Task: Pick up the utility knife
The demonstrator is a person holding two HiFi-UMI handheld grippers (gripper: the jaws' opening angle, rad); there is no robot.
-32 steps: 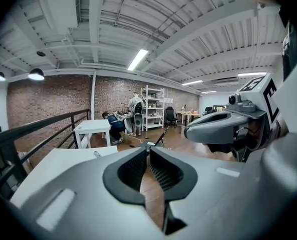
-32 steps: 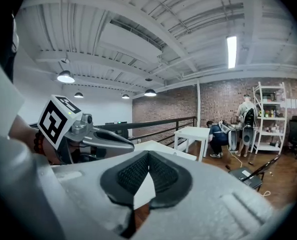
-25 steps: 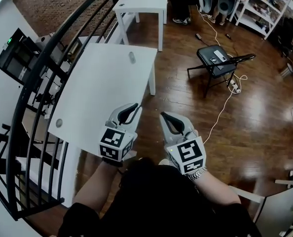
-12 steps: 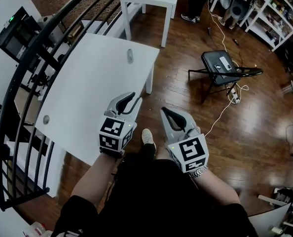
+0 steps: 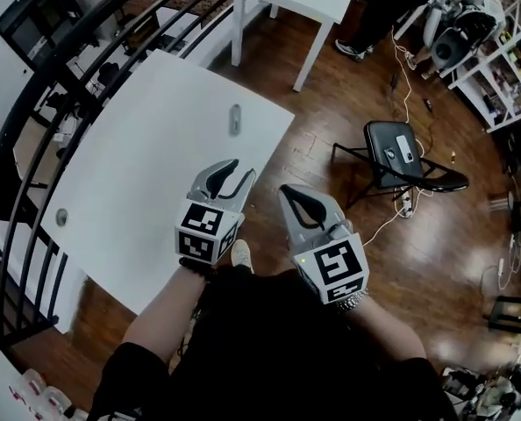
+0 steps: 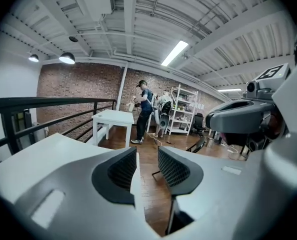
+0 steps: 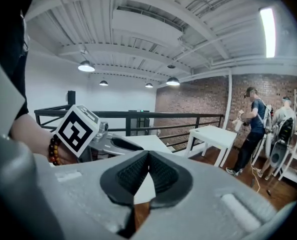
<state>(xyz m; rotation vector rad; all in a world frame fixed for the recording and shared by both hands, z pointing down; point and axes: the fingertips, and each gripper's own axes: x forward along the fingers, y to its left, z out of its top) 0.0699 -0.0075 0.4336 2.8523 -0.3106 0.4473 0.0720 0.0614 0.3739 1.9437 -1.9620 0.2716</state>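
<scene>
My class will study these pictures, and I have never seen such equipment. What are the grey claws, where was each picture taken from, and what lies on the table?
There is no robot: a person holds a two-jaw tool in each hand. The downward picture comes from a camera on the person's head; the other two come from cameras riding on each tool, looking along its jaws. The left hand-held gripper is opening, with nothing between its jaws. The right hand-held gripper is shut and empty. On the white table lies a utility knife, beyond both, untouched.
</scene>
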